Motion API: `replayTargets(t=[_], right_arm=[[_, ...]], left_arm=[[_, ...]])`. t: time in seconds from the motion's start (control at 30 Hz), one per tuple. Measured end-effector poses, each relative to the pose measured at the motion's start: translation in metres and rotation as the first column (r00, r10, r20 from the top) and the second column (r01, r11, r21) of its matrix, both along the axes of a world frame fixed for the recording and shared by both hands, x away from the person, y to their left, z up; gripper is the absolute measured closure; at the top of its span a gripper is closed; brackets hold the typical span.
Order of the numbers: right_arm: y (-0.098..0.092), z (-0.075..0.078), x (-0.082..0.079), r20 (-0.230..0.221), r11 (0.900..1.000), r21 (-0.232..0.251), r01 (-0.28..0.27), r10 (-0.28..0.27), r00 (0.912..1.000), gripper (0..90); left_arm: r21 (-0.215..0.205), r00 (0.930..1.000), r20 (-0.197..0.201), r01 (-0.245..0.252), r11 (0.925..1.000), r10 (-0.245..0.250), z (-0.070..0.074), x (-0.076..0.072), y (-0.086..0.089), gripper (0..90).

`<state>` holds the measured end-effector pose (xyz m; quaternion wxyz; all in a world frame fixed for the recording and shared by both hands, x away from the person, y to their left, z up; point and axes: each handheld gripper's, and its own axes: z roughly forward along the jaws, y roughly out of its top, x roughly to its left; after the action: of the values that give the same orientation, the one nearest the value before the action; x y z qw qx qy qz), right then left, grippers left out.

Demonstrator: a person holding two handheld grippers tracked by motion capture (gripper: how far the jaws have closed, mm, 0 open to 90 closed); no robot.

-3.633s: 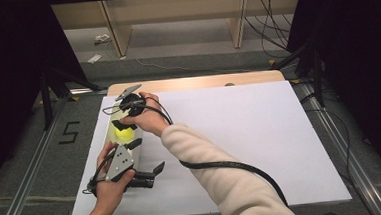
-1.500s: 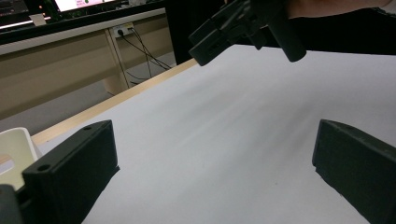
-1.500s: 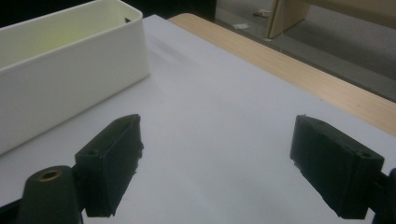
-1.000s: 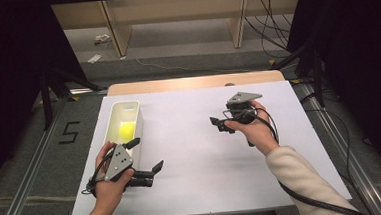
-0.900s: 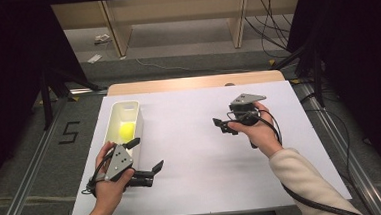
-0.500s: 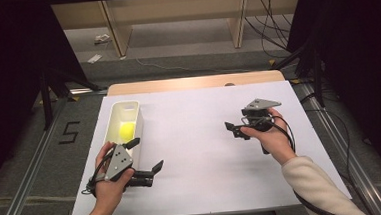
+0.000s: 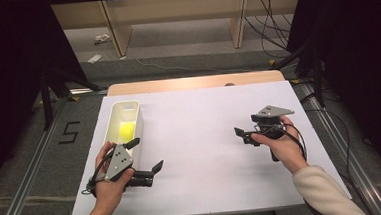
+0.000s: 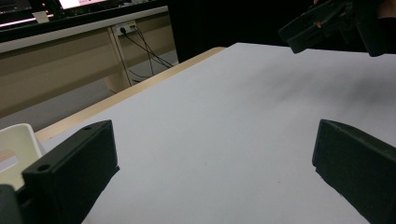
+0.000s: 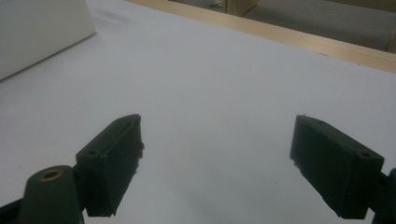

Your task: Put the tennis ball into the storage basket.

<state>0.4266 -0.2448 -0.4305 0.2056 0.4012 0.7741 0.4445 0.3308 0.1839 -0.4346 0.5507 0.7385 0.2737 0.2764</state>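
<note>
ball: yellow ball (image 7: 126, 130) is sat in the white bin (image 7: 114, 117), left edge of the table

right gripper (image 7: 244, 136): pulled back to the right side, jaws spread, nothing held

left gripper (image 7: 146, 159): parked by the bin's near end, jaws also apart

meaning: drop-off looks done

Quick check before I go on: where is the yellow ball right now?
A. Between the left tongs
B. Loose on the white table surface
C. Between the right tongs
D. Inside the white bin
D. The high view shows the yellow ball lying inside the white bin, while the left tongs and the right tongs both stand open with nothing between them.
</note>
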Motion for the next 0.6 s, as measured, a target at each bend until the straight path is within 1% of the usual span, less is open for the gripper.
replayTargets(t=[0.17,0.33,0.43,0.6], right_arm=[[-0.005,-0.001,-0.006,0.005,1.0,0.006,0.001,-0.001,1.0,17.9],[-0.011,-0.004,-0.013,0.014,1.0,0.021,-0.011,0.01,0.9998,17.7],[-0.015,-0.005,-0.017,0.013,0.999,0.041,-0.011,0.011,0.9999,17.1],[-0.018,-0.007,-0.022,0.015,0.999,0.044,-0.019,0.018,0.9997,16.9]], left_arm=[[0.0,1.0,0.0,-0.002,1.0,0.002,0.0,0.0,0.0,0.0],[-0.001,1.0,0.0,-0.001,1.0,0.001,0.0,0.0,0.0,0.0],[-0.001,1.0,0.0,0.0,1.0,0.0,0.0,0.0,0.0,0.0],[0.0,1.0,0.0,0.001,1.0,-0.001,0.0,0.0,0.0,0.0]])
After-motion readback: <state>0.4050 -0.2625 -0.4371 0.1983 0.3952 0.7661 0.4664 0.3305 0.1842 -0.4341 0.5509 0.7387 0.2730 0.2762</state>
